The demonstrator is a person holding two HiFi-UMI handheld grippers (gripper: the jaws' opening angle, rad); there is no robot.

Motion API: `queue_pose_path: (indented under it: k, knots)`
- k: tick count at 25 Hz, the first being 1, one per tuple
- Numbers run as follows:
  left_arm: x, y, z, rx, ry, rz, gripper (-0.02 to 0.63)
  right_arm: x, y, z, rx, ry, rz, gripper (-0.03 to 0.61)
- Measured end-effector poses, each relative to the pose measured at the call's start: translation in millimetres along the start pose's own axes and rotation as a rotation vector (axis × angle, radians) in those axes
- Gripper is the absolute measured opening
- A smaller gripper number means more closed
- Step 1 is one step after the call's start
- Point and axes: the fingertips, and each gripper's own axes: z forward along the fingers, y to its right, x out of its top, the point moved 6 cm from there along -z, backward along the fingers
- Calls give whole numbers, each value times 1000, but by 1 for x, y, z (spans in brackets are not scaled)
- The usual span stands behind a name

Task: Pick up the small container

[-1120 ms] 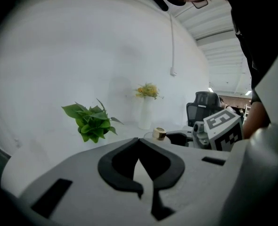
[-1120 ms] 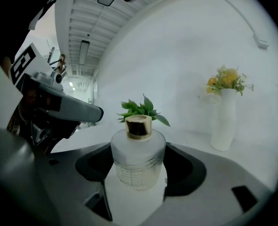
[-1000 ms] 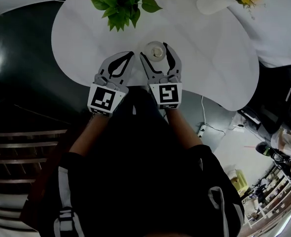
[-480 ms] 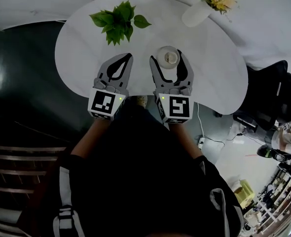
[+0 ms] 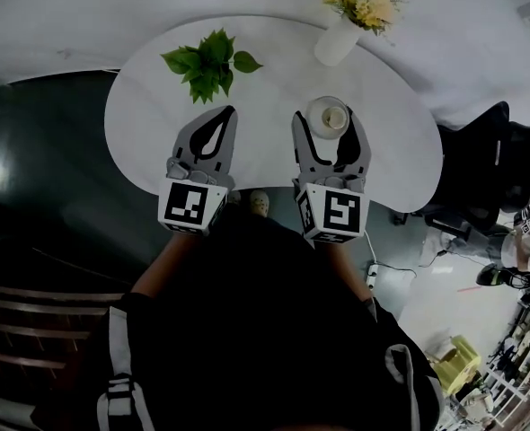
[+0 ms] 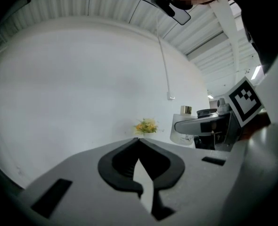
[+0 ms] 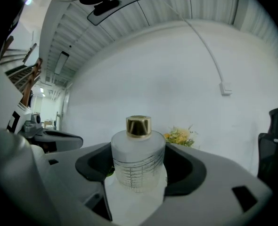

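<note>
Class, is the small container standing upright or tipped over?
Upright. The small container has its gold cap on top, printed lines level.

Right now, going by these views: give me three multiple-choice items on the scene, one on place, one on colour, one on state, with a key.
1. Where is the small container?
A) on a shelf
B) between the jaws of the right gripper
C) in a drawer

2. What colour is the container's cap?
A) gold
B) red
C) blue

3. How do the jaws of the left gripper stand?
A) wide apart
B) closed on a spoon
C) together at the tips, with nothing between them

Key:
1 B: the right gripper view shows the frosted body standing between both jaws.
2 A: the cap shines gold in that same view.
3 C: the left gripper view shows the tips meeting with nothing held.
</note>
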Motion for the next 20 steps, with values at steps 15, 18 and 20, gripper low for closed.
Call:
queue_pose_path:
  k: [15, 18, 20]
  knots:
    - [13, 15, -1, 4, 5, -2, 8, 6, 12, -13, -27, 15, 18, 331]
    - [11, 16, -1, 1, -5, -1, 8, 5, 12, -13, -26, 13, 17, 331]
    - [12, 17, 0, -6, -15, 8, 8, 5, 13, -14, -26, 11, 15, 331]
